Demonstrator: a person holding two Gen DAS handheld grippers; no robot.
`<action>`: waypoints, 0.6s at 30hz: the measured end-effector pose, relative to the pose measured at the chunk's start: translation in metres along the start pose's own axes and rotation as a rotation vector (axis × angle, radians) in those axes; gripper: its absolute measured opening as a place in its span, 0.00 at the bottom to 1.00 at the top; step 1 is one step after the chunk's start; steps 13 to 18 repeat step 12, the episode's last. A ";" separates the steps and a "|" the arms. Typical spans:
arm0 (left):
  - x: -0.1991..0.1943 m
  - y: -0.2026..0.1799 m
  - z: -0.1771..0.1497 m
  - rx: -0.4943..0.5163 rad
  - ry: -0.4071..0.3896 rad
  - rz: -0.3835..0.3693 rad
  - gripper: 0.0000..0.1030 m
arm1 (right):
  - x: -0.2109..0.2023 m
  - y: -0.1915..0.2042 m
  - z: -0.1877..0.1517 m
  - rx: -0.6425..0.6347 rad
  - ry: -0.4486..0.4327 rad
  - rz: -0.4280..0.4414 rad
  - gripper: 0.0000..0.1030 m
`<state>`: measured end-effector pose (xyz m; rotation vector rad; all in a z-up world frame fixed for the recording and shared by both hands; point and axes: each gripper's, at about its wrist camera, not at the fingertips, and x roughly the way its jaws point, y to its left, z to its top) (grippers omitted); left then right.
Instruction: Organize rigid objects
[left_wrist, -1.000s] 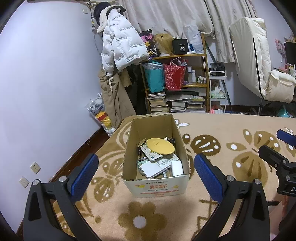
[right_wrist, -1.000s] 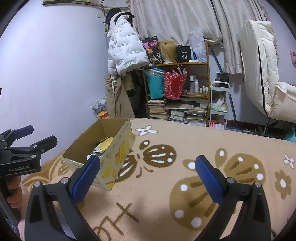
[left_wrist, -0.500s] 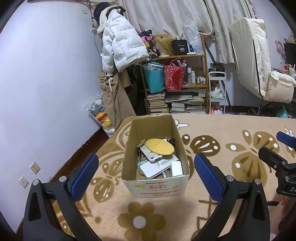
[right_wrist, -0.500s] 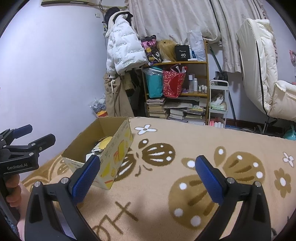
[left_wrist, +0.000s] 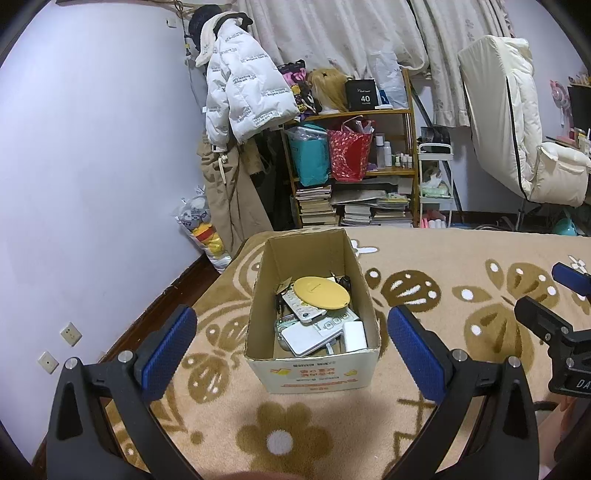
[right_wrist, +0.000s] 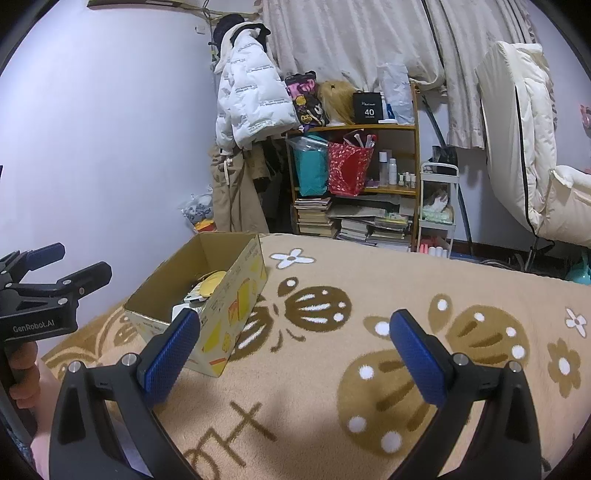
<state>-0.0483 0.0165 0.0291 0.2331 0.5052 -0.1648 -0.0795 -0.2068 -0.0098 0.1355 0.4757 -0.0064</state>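
An open cardboard box (left_wrist: 314, 373) (right_wrist: 236, 299) stands on a beige blanket with brown flower patterns. Inside lie a yellow oval lid (left_wrist: 320, 292), a white remote (left_wrist: 303, 309), a flat white device (left_wrist: 306, 338) and a small white block (left_wrist: 354, 335). My left gripper (left_wrist: 291, 349) hovers open just in front of the box, its blue pads wider apart than the box. My right gripper (right_wrist: 293, 354) is open over bare blanket to the right of the box, holding nothing. Each gripper shows at the edge of the other's view.
The patterned blanket (right_wrist: 369, 332) stretches to the right of the box. Behind stand a cluttered wooden shelf (left_wrist: 351, 166) with bags and books, a hanging white jacket (left_wrist: 243, 99), a white cart (left_wrist: 436, 184) and a cream recliner (left_wrist: 517, 140). Wooden floor and a lilac wall lie left.
Both views have shifted only slightly; the box sits a touch nearer the right gripper's left pad. Nothing was taken hold of or let go.
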 end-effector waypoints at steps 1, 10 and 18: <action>0.000 0.000 0.000 0.002 0.001 0.000 0.99 | 0.000 0.000 0.000 0.001 -0.001 -0.002 1.00; 0.000 -0.001 0.000 0.006 0.006 0.000 0.99 | -0.001 -0.003 0.000 -0.001 0.000 0.001 1.00; 0.000 -0.001 0.000 0.005 0.006 -0.002 0.99 | -0.001 -0.004 0.000 -0.002 0.000 0.002 1.00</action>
